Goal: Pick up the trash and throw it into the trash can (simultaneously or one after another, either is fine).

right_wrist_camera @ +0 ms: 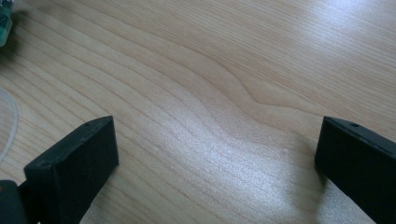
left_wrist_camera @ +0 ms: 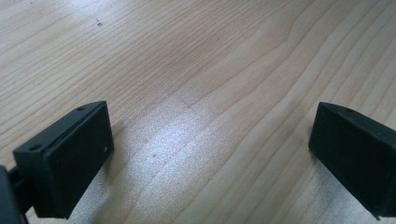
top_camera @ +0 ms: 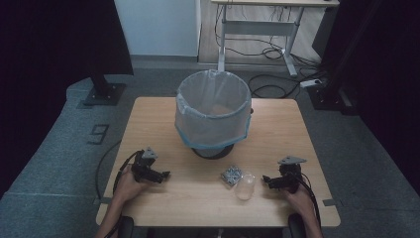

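A bin (top_camera: 213,111) lined with a translucent white bag stands at the middle back of the wooden table (top_camera: 277,129). In front of it lie a small crumpled patterned wrapper (top_camera: 231,174) and a clear plastic cup (top_camera: 245,186) on its side. My left gripper (top_camera: 165,175) rests at the front left, pointing right, apart from both items. My right gripper (top_camera: 266,180) rests at the front right, pointing left, a short way from the cup. In the left gripper view my left gripper (left_wrist_camera: 210,154) is open over bare wood. My right gripper (right_wrist_camera: 215,163) is open too, with the cup's rim (right_wrist_camera: 8,122) at the left edge.
Beyond the table, a black stand base (top_camera: 104,91) sits on the grey floor at the left, and a desk frame (top_camera: 257,29) with cables stands at the back. Bare wood lies between the two grippers and on both sides of the bin.
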Tool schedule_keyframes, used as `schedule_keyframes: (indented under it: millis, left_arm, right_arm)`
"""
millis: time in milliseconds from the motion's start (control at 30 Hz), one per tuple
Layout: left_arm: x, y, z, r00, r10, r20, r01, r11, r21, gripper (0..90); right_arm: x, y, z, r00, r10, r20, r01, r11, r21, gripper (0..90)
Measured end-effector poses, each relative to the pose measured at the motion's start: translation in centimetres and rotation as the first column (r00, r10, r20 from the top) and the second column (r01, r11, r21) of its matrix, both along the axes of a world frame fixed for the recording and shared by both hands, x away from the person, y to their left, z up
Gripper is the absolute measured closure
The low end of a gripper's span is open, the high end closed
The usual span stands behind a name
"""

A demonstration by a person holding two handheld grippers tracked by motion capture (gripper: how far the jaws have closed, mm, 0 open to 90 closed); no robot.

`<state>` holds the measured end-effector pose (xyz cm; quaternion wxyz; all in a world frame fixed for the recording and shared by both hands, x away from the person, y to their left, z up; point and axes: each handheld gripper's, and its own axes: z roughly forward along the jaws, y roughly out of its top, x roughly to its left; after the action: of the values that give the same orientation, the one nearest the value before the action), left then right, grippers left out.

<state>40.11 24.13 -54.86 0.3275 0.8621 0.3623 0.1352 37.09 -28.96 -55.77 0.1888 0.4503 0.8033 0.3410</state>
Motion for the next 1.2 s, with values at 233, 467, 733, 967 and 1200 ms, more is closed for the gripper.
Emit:
schedule_keyframes:
  millis: [233, 467, 733, 967, 1200]
  left_arm:
    - [0.0, 0.0, 0.0, 1.0000, 0.000, 0.000, 0.000, 1.0000, 0.000, 0.0]
    - [0.0, 0.0, 0.0, 1.0000, 0.000, 0.000, 0.000, 1.0000, 0.000, 0.0]
    - [0.0, 0.0, 0.0, 1.0000, 0.000, 0.000, 0.000, 1.0000, 0.000, 0.0]
    - [0.0, 0.0, 0.0, 1.0000, 0.000, 0.000, 0.000, 1.0000, 0.000, 0.0]
    - [0.0, 0.0, 0.0, 1.0000, 0.000, 0.000, 0.000, 1.0000, 0.000, 0.0]
  right_arm:
    - [0.0, 0.0, 0.0, 1.0000, 0.000, 0.000, 0.000, 1.000, 0.000, 0.0]
    - [0.0, 0.0, 0.0, 1.0000, 0.001, 0.000, -0.001, 1.000, 0.000, 0.0]
    - [-0.1, 0.0, 0.1, 1.0000, 0.008, -0.004, -0.008, 1.000, -0.004, 0.0]
    - [-0.6, 0.3, 0.4, 0.9993, 0.037, -0.008, -0.037, 0.999, -0.016, 1.8]
    - [-1.1, 0.5, 0.9, 0.9979, 0.065, 0.003, -0.065, 0.998, 0.014, 0.0]
